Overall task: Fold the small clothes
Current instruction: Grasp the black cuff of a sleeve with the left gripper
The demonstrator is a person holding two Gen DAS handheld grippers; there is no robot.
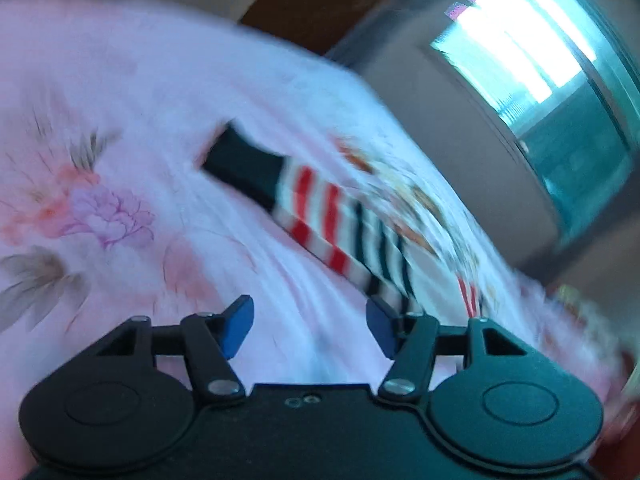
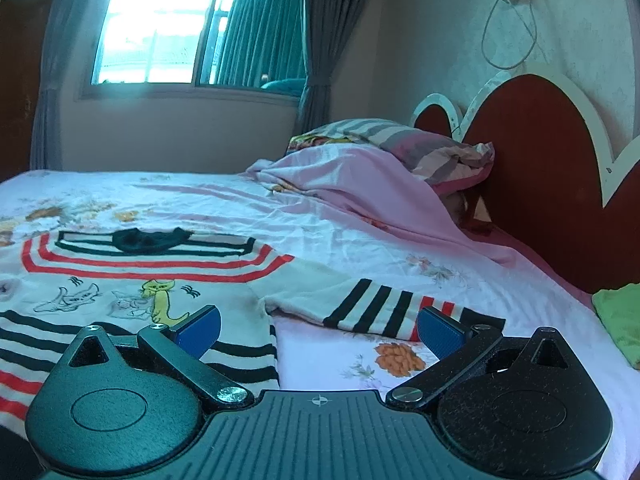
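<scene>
Child's striped sweater (image 2: 132,280) lies flat on bed sheet (image 2: 340,224), sleeve (image 2: 400,310) outstretched. Right gripper (image 2: 318,330) fingers apart, empty, near the sleeve cuff; left gripper (image 1: 310,326) fingers apart too, view blurred. Pinch cuff, fold sleeve across chest.

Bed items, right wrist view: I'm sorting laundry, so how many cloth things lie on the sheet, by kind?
Striped sweater: 1
Green cloth: 1
Pink blanket: 1
Striped pillow: 1
Total: 4
</scene>
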